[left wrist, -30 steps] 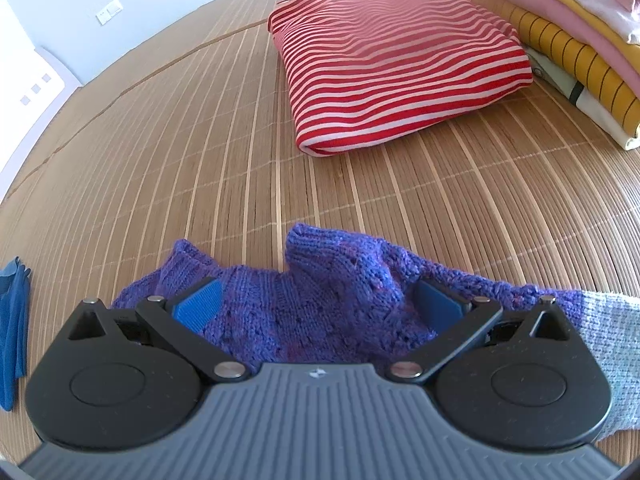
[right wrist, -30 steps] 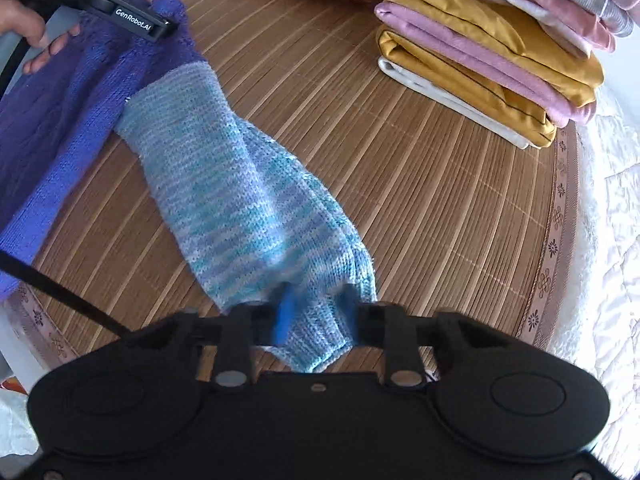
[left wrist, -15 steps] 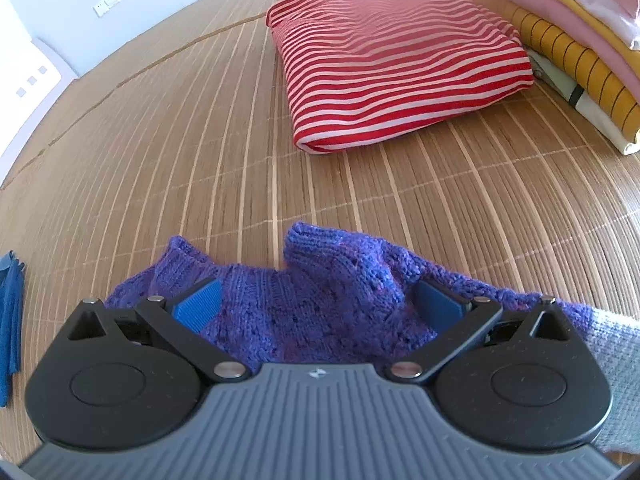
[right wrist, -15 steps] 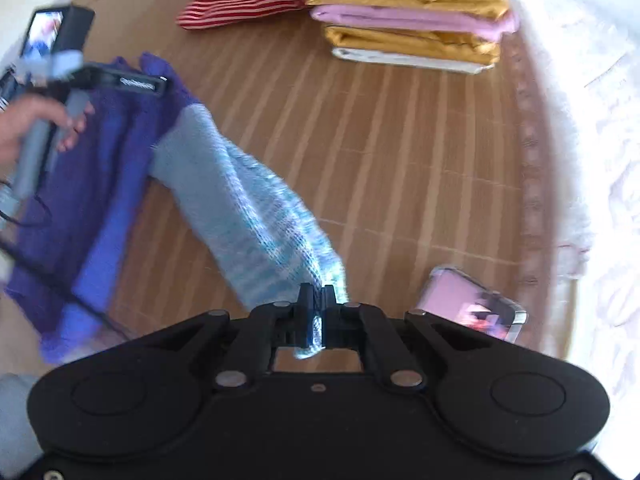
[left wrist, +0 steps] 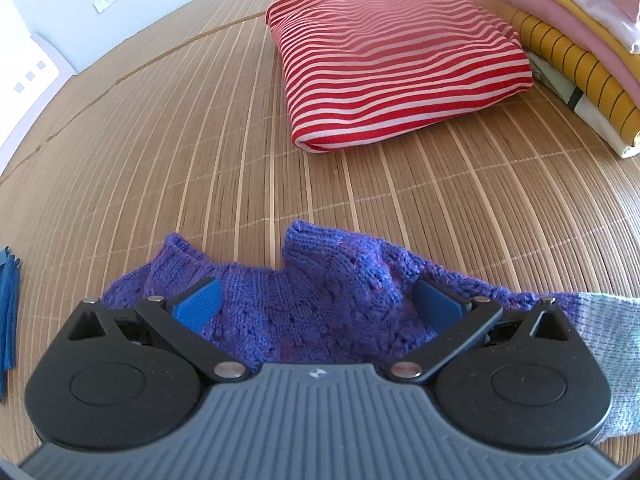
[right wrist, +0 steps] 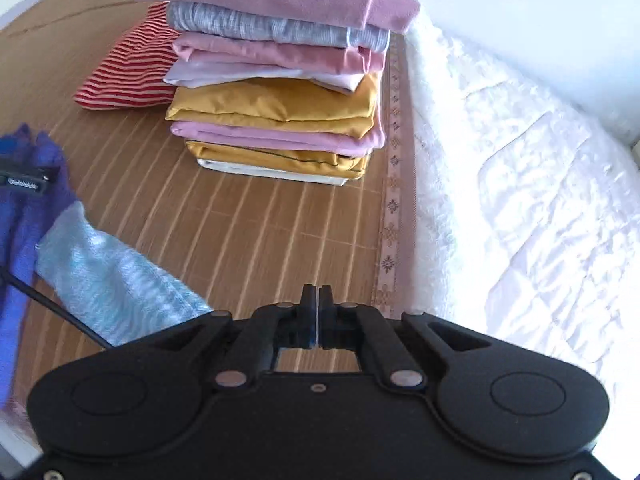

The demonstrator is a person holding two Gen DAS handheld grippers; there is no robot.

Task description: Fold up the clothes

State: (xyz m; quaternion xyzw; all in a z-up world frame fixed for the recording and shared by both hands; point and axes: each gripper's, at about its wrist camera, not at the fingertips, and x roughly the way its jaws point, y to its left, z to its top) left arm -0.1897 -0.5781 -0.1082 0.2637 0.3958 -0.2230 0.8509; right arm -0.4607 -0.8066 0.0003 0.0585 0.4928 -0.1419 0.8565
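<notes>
On bamboo mat [left wrist: 160,152]: left tool [left wrist: 318,300] wide over purple sweater [left wrist: 320,304]; right tool [right wrist: 317,312] closed, empty.

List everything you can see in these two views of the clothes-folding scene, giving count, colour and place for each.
knit sweater: one, purple with a pale blue sleeve, unfolded on the near mat
striped garment: one, red and white, folded, beyond the sweater
clothes stack: one pile, pink, mustard, grey and white, beside the striped garment
bamboo mat: one, tan, under all the clothes
quilt: one, white, along the mat's patterned edge
blue cloth: one, partly seen at the left edge
left hand-held gripper: one, black with blue pads, open over the sweater
right hand-held gripper: one, black, shut, the sleeve's end hidden under it
</notes>
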